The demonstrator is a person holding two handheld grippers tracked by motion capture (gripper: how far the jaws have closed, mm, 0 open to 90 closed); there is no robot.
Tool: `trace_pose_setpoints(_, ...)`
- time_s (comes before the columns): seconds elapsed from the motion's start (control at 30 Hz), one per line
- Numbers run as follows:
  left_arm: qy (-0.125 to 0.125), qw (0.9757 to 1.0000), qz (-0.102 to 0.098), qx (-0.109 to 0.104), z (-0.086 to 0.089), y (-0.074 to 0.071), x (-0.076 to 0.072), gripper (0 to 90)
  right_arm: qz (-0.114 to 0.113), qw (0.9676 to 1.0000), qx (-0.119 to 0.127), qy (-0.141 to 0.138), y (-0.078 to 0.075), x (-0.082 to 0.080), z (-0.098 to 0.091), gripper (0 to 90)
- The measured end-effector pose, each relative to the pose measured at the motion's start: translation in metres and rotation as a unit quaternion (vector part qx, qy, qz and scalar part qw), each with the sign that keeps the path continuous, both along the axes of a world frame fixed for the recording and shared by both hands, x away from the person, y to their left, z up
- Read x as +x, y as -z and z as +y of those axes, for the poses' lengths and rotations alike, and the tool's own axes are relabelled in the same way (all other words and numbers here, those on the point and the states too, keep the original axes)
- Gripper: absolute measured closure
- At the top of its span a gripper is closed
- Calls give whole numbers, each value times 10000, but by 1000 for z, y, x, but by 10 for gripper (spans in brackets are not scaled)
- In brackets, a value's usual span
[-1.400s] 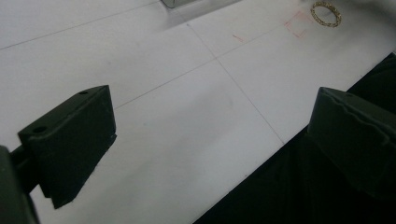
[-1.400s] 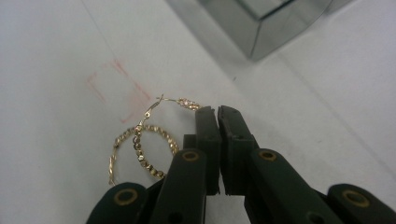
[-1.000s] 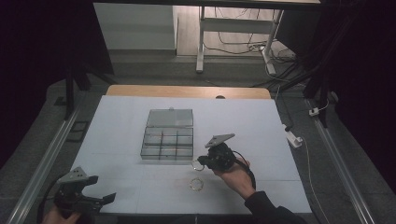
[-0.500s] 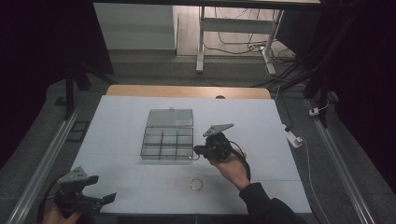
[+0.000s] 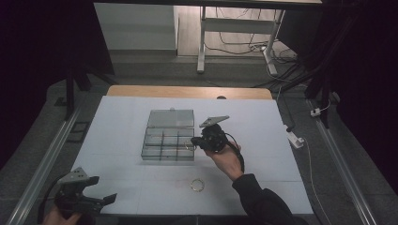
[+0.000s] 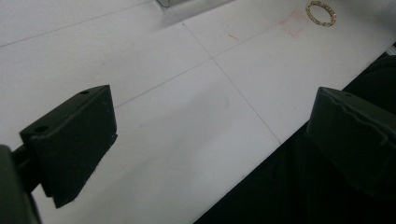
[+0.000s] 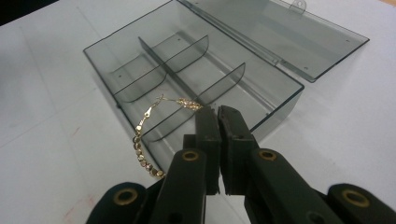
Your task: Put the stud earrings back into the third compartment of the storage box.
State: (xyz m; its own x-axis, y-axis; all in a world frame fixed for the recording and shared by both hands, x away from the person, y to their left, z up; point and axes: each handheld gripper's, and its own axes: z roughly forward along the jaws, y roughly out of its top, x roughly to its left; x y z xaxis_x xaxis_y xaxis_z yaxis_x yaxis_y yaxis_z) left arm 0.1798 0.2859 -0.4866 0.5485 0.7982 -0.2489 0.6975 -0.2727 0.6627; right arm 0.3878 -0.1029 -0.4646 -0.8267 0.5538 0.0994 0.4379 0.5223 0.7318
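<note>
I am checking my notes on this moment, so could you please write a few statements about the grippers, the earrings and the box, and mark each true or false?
1. The right gripper is shut on a gold hoop earring. True.
2. The clear compartment box has its lid closed. False: the lid lies folded back, open.
3. The left gripper holds the second gold hoop earring. False: its jaws stand open with nothing between them, and that earring lies on the white table.
4. The held earring hangs at the box's near edge. True.
5. The box's compartments hold several earrings. False: they look empty.
</note>
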Motion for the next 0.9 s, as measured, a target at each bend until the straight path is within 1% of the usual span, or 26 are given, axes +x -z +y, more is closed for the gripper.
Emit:
trace_pose_setpoints(0.1, -6, 10000, -1, 11, 0, 0, 0, 19, -41, 10000, -44, 25, 1, 4, 2, 873)
trace_pose_setpoints(0.17, -6, 10000, 4, 2, 0, 0, 0, 19, -58, 9999, -34, 76, 3, 10, 7, 873)
trace_pose_setpoints(0.3, -6, 10000, 16, -6, 0, 0, 1, 19, -126, 9998, -131, 127, 6, 19, 12, 872)
trace_pose_setpoints(0.33, -7, 10000, 18, -8, 0, 0, 1, 19, -126, 9998, -131, 127, 6, 19, 12, 872)
trace_pose_setpoints(0.37, -5, 10000, 20, -9, 0, 0, 1, 19, -162, 9996, -147, 159, 8, 24, 16, 872)
trace_pose_setpoints(0.43, -7, 10000, 23, -9, 0, 0, 1, 19, -188, 9994, -227, 167, 10, 28, 20, 872)
trace_pose_setpoints(0.5, -6, 10000, 22, -10, 0, 0, 1, 19, -275, 9990, -315, 181, 12, 32, 24, 872)
trace_pose_setpoints(0.53, -5, 10000, 24, -11, 0, 0, 1, 19, -259, 9988, -356, 197, 13, 34, 26, 872)
trace_pose_setpoints(0.6, -4, 10000, 28, -9, 0, 0, 1, 19, -333, 9984, -383, 247, 17, 38, 29, 872)
trace_pose_setpoints(0.63, -5, 10000, 28, -8, 0, 0, 1, 19, -314, 9982, -428, 279, 18, 40, 30, 872)
trace_pose_setpoints(0.73, 2, 10000, 40, -9, 0, 0, 1, 19, -326, 9980, -453, 307, 21, 43, 33, 872)
trace_pose_setpoints(0.77, 3, 10000, 45, -9, 0, 0, 1, 19, -401, 9974, -512, 310, 25, 46, 35, 871)
trace_pose_setpoints(0.8, 2, 10000, 48, -7, 0, 0, 1, 19, -421, 9971, -537, 323, 27, 46, 36, 871)
trace_pose_setpoints(0.9, -1, 10000, 45, -7, 0, 0, 1, 19, -390, 9969, -580, 348, 32, 48, 37, 860)
